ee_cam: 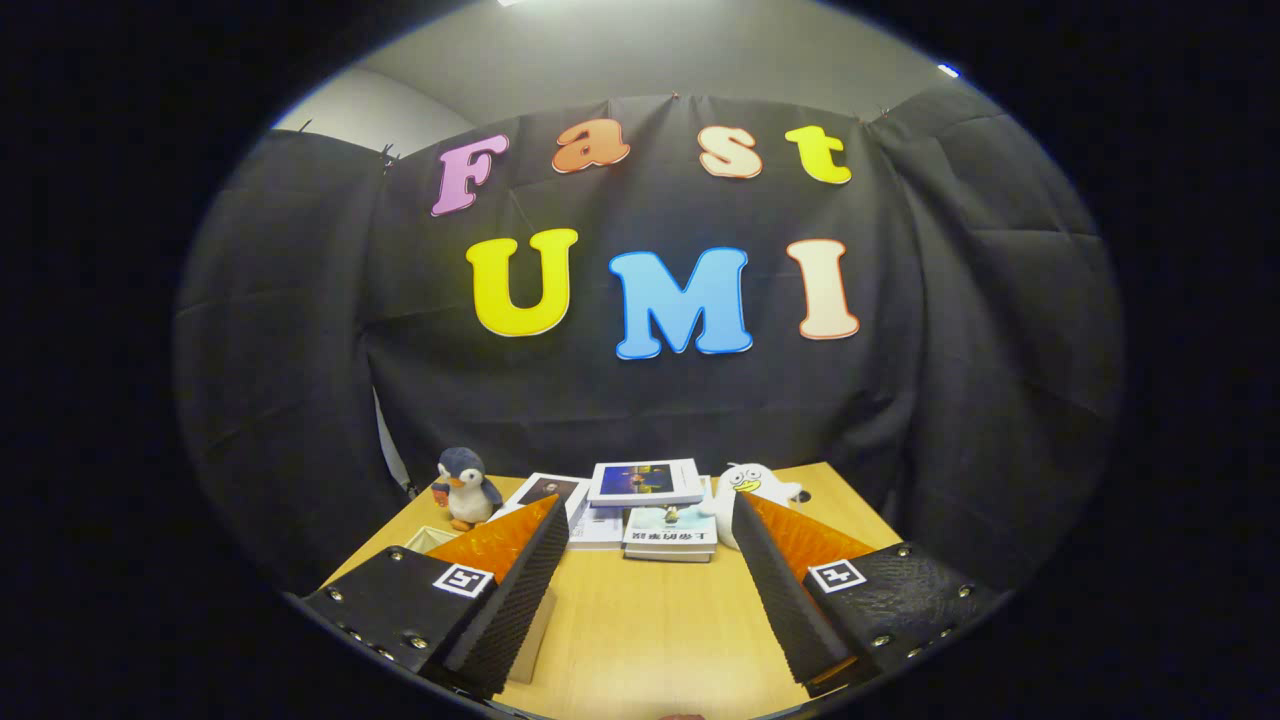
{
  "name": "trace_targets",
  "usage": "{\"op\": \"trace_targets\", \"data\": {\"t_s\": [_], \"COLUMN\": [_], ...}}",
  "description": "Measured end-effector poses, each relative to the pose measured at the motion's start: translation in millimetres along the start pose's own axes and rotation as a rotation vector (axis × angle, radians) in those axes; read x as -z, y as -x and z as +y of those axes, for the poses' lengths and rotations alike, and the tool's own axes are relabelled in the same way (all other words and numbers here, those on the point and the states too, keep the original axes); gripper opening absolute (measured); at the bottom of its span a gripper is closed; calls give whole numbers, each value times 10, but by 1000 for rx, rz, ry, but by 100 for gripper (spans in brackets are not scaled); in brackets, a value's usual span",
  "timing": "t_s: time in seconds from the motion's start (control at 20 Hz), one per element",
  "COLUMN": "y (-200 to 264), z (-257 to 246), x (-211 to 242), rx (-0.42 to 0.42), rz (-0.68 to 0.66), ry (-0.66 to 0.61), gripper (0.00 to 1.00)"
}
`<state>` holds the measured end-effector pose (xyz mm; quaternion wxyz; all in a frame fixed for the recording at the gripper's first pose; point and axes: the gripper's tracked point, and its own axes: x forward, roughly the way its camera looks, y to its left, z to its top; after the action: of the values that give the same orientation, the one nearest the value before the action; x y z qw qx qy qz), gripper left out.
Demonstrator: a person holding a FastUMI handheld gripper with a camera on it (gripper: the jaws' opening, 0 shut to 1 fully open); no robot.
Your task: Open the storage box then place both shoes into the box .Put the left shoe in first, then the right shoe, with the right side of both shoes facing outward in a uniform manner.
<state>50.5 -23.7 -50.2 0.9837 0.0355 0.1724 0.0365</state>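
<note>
Black cloth wall behind; wooden table (650,620) in front, seen along the tongs (650,560).

Items, left to right:
- Pale box corner (428,538), just past the left finger (500,600), mostly hidden by it. Whether this is the storage box cannot be told, nor whether it is open.
- Pale edge (535,625) under the left finger; too little shows to name it.
- Penguin toy (467,488), upright at the table's far left.
- Books (640,510), a low pile at the far middle, beyond the gap between the fingers.
- White duck toy (745,490), beside the books, partly behind the right finger (790,600).

Tongs: fingers wide apart, nothing between them, bare table in the gap.

Task state: neither shoe can be made out, and no shoe is in the tongs. The tongs are held high and level, looking over the table rather than down at it. Such a view would suit a point with the box and shoes lying nearer and lower than what is seen, or a point with both shoes already boxed and the tongs lifted away. Progress is therefore unsettled.

Task's thing relative to tongs: if the pale corner is the box, it lies to the left, touching or just behind the left finger's outer side.
</note>
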Motion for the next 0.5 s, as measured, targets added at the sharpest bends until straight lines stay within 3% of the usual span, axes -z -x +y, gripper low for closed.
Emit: {"op": "trace_targets", "data": {"t_s": [0.5], "y": [91], "z": [-480], "x": [-219], "rx": [58], "rz": [-118], "ry": [-96], "gripper": [99]}}
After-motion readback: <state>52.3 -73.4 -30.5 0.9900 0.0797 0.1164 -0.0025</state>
